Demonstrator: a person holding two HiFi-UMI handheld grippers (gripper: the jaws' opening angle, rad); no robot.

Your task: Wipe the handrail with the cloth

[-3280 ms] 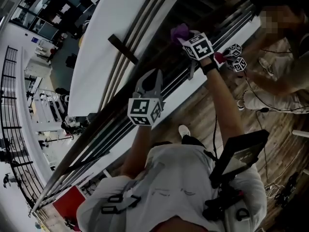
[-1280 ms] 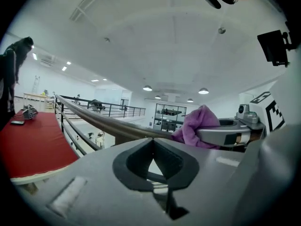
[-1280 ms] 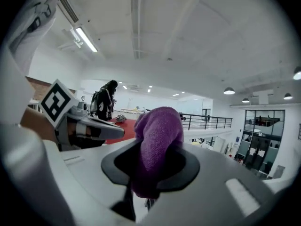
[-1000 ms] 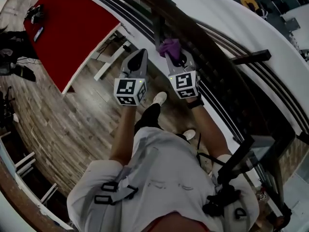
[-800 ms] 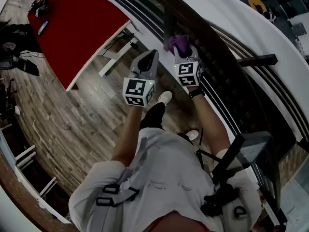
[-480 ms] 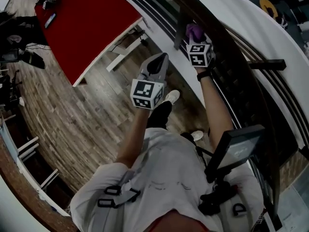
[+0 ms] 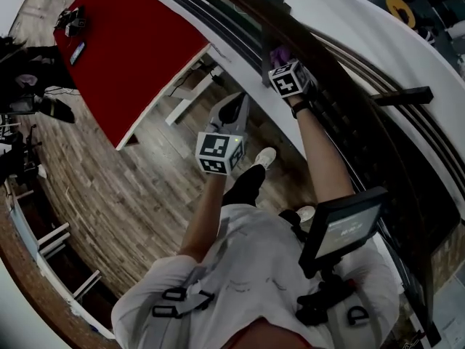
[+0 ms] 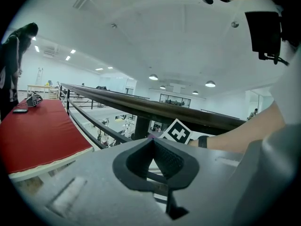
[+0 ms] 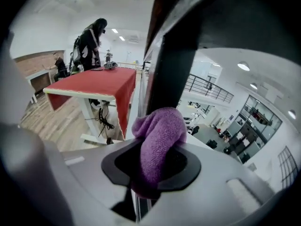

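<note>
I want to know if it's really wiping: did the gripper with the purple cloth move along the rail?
Yes. The right gripper, shut on the purple cloth, has slid forward along the handrail, away from the person and farther past the red table corner.

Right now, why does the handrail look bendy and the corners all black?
Head view: dim overall, and its wide lens bows the handrail. Left gripper view: the handrail arcs too, black corners ring the round picture, ceiling lamps glow bright. Right gripper view: the purple cloth looks sharp up close, edges dark and smeared.
</note>
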